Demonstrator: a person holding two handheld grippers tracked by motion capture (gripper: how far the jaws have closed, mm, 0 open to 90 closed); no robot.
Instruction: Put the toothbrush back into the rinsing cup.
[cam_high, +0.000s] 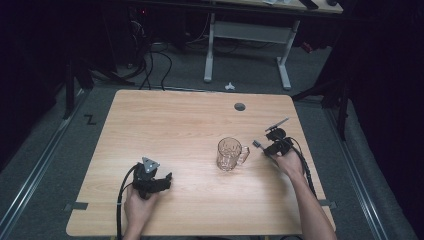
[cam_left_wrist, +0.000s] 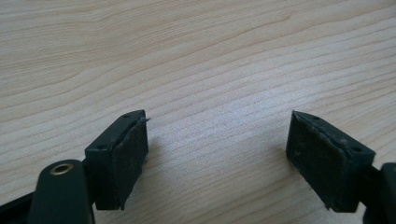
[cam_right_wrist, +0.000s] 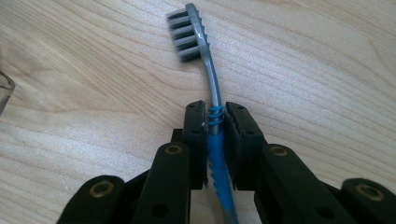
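Right gripper (cam_right_wrist: 215, 122) clamped on toothbrush (cam_right_wrist: 211, 88) handle, bristles ahead of jaws. Glass mug (cam_high: 230, 153) just left of it. Keep grip firm, lift, tip head-up over mug rim. Left gripper (cam_left_wrist: 217, 154) spread apart, idle.

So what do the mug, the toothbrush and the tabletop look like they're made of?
The clear faceted mug with a handle looks like glass: see-through, with bright glints, though clear plastic is possible. The blue and grey toothbrush looks like smooth plastic with ribbed, probably rubbery blue grip rings and grey bristles that look synthetic. The pale wood-grain tabletop has a flat, matt, even grain, likely laminate rather than solid wood.
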